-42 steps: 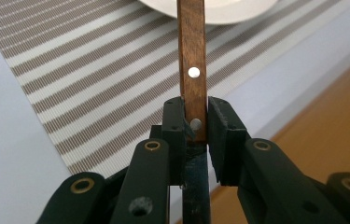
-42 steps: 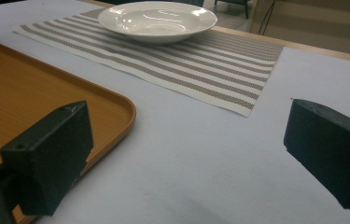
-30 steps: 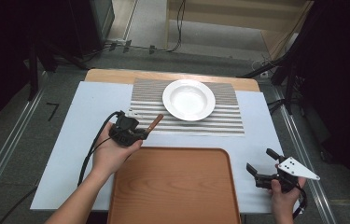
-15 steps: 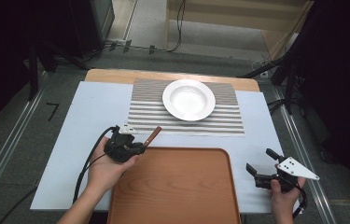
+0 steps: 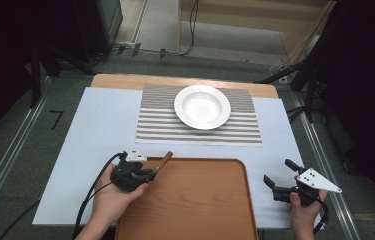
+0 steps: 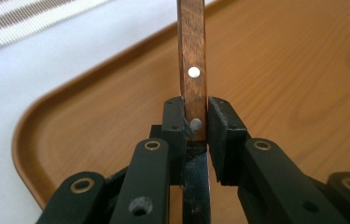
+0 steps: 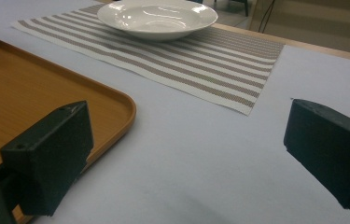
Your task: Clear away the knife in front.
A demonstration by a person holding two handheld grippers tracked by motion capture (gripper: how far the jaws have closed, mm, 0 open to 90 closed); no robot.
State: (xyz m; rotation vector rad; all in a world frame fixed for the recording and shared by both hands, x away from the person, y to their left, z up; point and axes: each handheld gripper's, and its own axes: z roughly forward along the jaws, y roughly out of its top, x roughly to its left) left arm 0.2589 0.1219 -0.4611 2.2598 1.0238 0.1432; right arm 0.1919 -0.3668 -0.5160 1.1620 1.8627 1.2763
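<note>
Since a second ago the left gripper (image 5: pixel 147 175) has drawn back toward the near side, away from the striped mat (image 5: pixel 147 120), and now sits over the far left corner of the wooden tray (image 5: pixel 225 220). It pinches a wooden-handled utensil (image 5: pixel 163 161), apparently a knife, whose handle slants toward the mat; it looks about to be laid in the tray. The left gripper view adds the grip itself: both pads clamp the handle (image 6: pixel 192 70) near its lower rivet, with a dark blade running back between the jaws. At the right, the right gripper (image 5: pixel 282 179) has kept still on the table (image 5: pixel 95 130), spread and empty. Its own view shows bare table between the jaws, with the white bowl (image 7: pixel 158 18) well beyond.
</note>
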